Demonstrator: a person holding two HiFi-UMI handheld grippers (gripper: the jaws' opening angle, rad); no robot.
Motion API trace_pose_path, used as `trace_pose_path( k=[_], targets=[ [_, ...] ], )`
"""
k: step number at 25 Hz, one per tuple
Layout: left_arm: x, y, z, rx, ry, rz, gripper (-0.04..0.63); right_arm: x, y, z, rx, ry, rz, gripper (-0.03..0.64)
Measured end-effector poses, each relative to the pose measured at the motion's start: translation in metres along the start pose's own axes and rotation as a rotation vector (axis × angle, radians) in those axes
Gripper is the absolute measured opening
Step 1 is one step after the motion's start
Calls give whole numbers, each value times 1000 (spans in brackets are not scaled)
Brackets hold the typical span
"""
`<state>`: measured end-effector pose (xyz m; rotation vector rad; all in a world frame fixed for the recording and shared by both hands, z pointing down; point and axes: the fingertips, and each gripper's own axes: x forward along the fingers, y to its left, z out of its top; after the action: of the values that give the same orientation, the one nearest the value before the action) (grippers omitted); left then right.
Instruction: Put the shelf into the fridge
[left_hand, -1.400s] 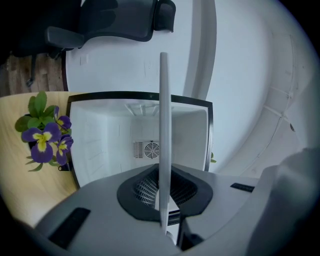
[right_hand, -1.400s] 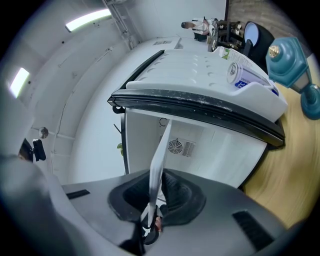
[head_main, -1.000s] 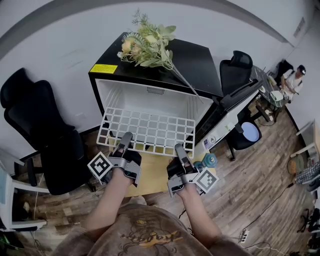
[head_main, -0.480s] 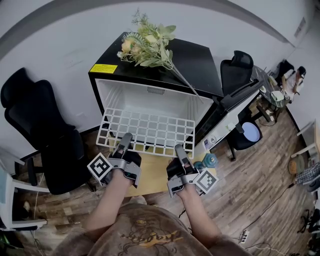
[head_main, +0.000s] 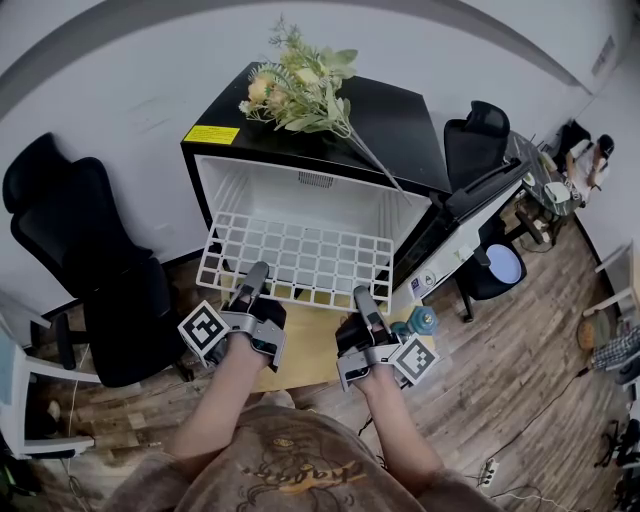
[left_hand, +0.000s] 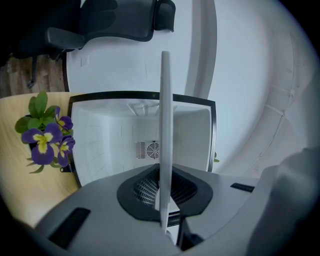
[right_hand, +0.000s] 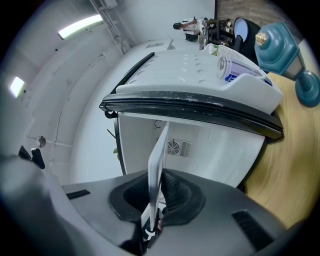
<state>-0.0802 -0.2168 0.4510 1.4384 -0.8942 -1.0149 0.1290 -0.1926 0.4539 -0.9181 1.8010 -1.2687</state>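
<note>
Shelf (head_main: 300, 255) held at the open fridge (head_main: 410, 130).
Left gripper (head_main: 258, 272) and right gripper (head_main: 362, 297) are both clamped on the shelf's near edge; its far edge is at the fridge opening.

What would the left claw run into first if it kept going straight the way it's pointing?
Probably the fridge back wall by the vent: the left claw, shut on the shelf, aims into the open cavity. The shelf would arrive first.
</note>
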Motion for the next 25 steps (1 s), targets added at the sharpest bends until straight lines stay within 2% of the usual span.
trace_pose_path(
  k=[25],
  targets=[
    [22,0,6,6,27,3,48,16,-5,9,9,-24,-26,31]
  ],
)
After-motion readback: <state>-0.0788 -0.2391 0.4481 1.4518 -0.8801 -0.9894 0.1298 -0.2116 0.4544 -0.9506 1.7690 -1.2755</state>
